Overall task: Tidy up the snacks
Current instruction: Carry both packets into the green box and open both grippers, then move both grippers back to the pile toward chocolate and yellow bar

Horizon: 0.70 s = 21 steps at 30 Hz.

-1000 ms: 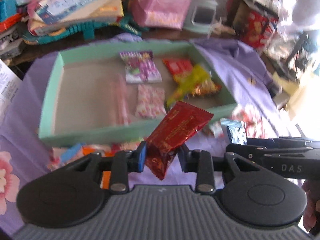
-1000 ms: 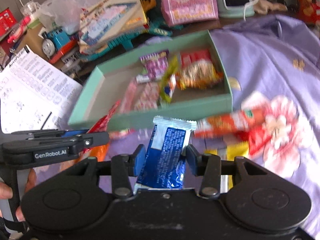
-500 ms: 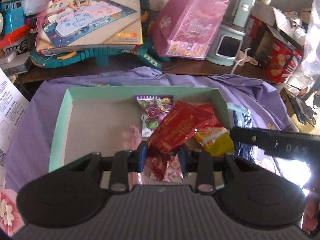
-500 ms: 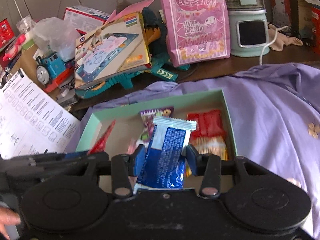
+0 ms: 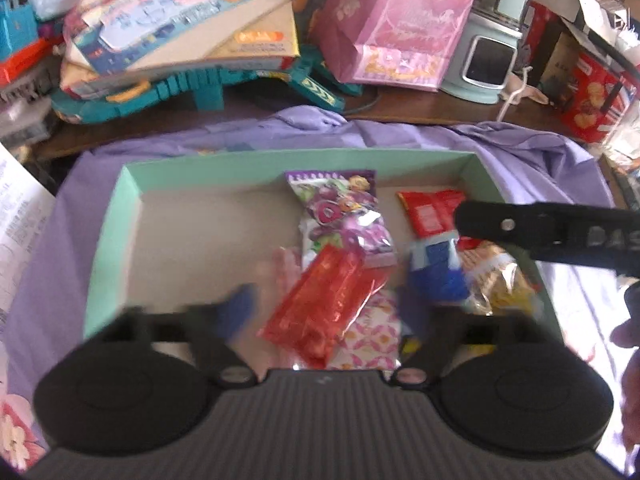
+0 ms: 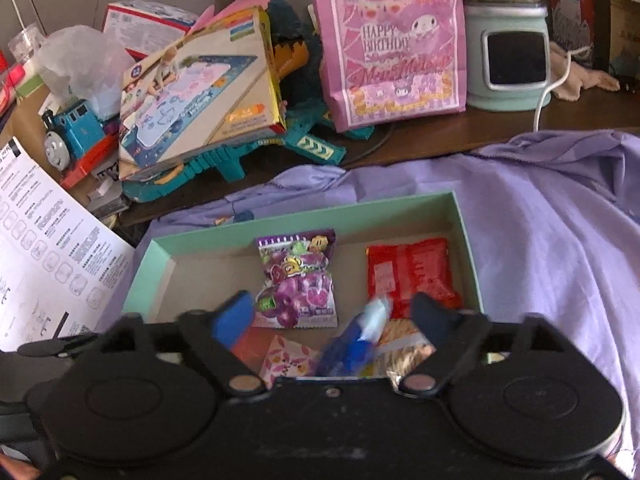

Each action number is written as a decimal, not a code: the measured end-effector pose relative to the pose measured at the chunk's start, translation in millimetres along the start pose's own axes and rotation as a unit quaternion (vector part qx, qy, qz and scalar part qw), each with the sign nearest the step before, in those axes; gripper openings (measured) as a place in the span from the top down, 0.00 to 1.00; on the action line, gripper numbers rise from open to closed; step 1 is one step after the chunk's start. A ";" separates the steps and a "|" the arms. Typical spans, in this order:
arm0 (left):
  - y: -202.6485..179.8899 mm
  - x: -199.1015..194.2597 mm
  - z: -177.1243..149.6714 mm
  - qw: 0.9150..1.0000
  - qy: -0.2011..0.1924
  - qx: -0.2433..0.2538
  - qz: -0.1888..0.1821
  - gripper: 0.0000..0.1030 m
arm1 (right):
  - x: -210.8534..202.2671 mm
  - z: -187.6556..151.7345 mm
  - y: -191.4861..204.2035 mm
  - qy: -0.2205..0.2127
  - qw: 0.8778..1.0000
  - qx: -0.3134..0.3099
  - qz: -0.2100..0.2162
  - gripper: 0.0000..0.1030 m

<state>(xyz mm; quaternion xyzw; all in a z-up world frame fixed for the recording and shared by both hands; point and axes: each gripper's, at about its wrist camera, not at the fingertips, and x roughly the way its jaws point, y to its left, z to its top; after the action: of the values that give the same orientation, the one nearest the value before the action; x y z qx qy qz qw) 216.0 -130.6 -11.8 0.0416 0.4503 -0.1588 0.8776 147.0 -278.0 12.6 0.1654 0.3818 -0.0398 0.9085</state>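
Observation:
A mint-green box (image 5: 108, 240) (image 6: 466, 240) lies on a purple cloth and holds a purple sweet packet (image 5: 344, 216) (image 6: 298, 280), a flat red packet (image 5: 432, 212) (image 6: 412, 272), a pink-patterned packet (image 5: 372, 340) and a yellow-orange packet (image 5: 504, 280). My left gripper (image 5: 324, 310) hovers over the box with its jaws opening. A shiny red packet (image 5: 324, 308) lies loose between them, touching neither pad. My right gripper (image 6: 330, 318) is beside it, jaws also opening. A blue packet (image 6: 352, 344) (image 5: 436, 272) drops free between its fingers.
Behind the box the table carries a pink gift bag (image 6: 396, 40), a toy box on teal track pieces (image 6: 200, 92), a blue toy train (image 6: 68, 132) and a mint appliance (image 6: 508, 60). A printed sheet (image 6: 44, 248) lies left. A red biscuit box (image 5: 592, 100) stands far right.
Both grippers moved forward from in front of the box to above it. Both then went from shut to open, and the red and blue packets came loose over the box.

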 end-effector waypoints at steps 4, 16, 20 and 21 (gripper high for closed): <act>-1.9 -2.8 -2.3 1.000 -0.003 0.007 0.013 0.02 | -5.6 -4.7 -0.4 0.000 1.000 -0.005 -0.001 0.06; -1.3 -30.4 -21.5 1.000 -0.004 0.013 0.011 0.00 | -42.6 -27.1 -0.2 -0.003 1.000 -0.010 0.001 0.00; -5.7 -47.0 -31.6 1.000 -0.010 0.020 0.007 0.00 | -59.7 -36.8 0.8 -0.005 1.000 -0.004 0.003 0.00; -7.6 -52.4 -35.3 1.000 -0.011 0.022 0.004 0.00 | -64.6 -39.5 0.9 -0.006 1.000 -0.003 0.004 0.00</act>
<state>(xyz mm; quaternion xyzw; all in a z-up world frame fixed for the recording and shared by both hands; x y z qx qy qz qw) 157.6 -117.5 10.0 0.0610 0.4364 -0.1653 0.8823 74.7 -267.6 32.7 0.1636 0.3756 -0.0363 0.9115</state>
